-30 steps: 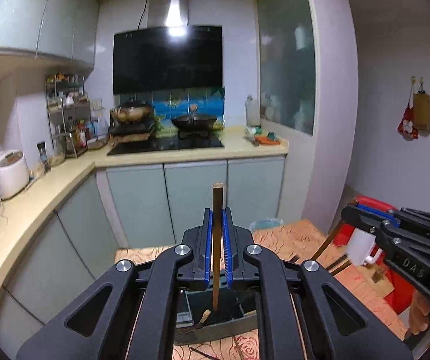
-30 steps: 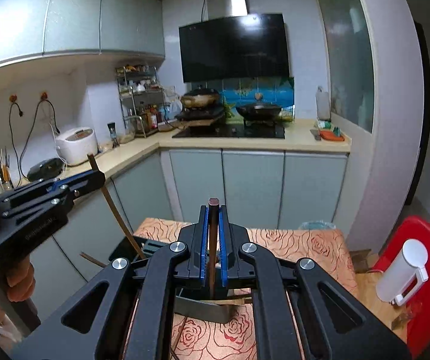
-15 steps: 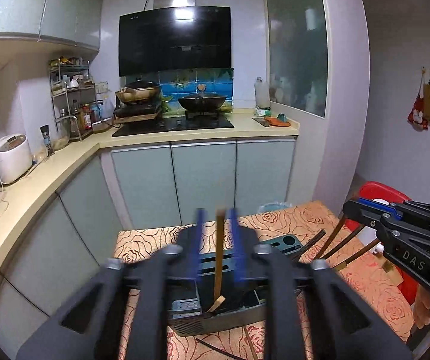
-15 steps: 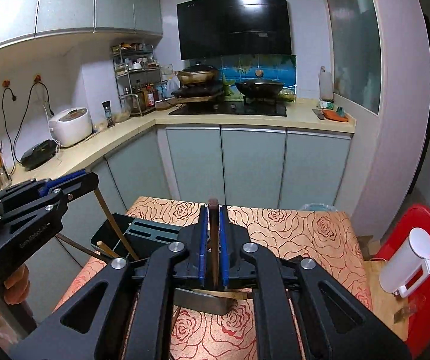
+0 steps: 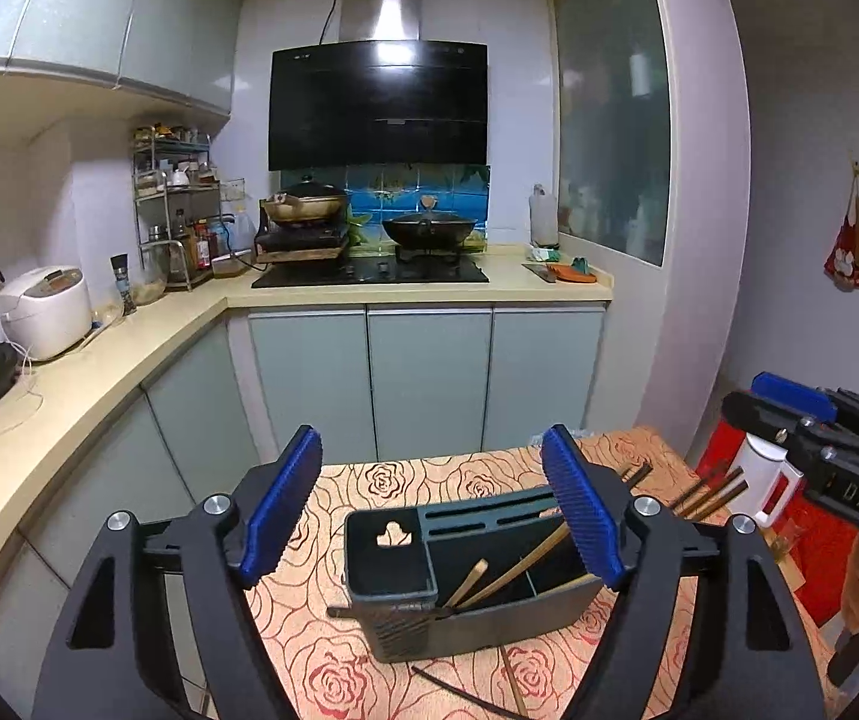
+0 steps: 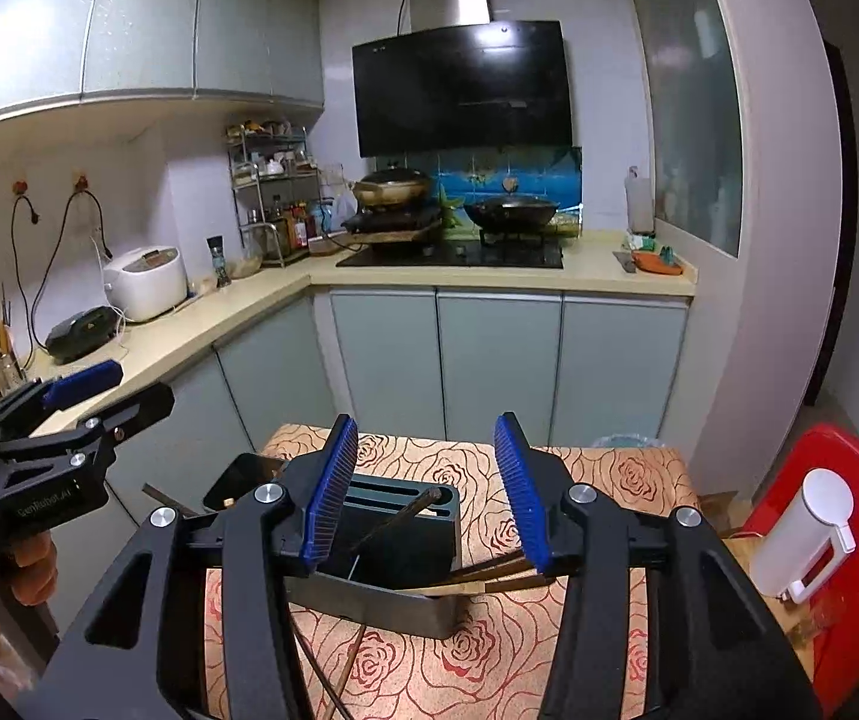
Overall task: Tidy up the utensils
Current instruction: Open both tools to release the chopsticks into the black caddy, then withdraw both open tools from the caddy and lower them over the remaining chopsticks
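A small table [image 5: 417, 480] under a rose-patterned cloth stands in a narrow kitchen, before grey-green cabinets [image 5: 429, 378] and a stove [image 5: 369, 270] carrying two pans. On it sits a dark utensil holder [image 5: 471, 618] with wooden chopsticks [image 5: 513, 567] leaning inside its compartment, more chopsticks [image 6: 489, 576] poking out beside it, and a few loose ones [image 5: 513, 684] lying on the cloth in front. The left gripper [image 5: 429, 510] and right gripper [image 6: 426, 492] hover over the holder, jaws just spread apart with nothing between the blue pads.
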`<state>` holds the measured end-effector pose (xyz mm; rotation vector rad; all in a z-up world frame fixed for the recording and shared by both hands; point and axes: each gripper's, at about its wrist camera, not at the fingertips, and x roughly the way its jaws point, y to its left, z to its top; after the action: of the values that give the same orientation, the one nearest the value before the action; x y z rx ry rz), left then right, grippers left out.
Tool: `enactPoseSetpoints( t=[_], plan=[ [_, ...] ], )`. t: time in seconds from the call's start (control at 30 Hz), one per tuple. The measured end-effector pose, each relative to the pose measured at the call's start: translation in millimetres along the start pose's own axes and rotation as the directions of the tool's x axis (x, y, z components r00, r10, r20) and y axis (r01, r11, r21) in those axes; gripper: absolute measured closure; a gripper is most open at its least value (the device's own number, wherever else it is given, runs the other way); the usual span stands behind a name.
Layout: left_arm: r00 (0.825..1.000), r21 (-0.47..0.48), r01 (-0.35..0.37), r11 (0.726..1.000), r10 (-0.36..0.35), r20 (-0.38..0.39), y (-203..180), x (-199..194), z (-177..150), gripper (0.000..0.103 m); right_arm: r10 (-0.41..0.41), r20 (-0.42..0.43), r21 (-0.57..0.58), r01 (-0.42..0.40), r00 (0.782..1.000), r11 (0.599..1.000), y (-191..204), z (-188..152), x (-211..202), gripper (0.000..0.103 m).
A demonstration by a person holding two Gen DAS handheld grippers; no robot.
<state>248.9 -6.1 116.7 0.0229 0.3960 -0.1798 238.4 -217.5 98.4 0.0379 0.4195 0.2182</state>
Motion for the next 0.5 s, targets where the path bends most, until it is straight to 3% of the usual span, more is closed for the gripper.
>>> enactPoseSetpoints(
  t=[0.3, 0.5],
  plan=[
    [1.0, -0.026, -0.011, 1.0, 0.011, 0.001, 11, -26, -32, 0.025, 0.003, 0.047, -0.039, -0.001, 0.999, 0.999, 4, -14, -34, 0.056],
    [1.0, 0.003, -0.028, 1.0, 0.028, 0.007, 8, -46, -62, 0.023, 0.003, 0.068, -0.066, 0.002, 0.998, 0.998, 11, -46, -57, 0.057]
  ],
)
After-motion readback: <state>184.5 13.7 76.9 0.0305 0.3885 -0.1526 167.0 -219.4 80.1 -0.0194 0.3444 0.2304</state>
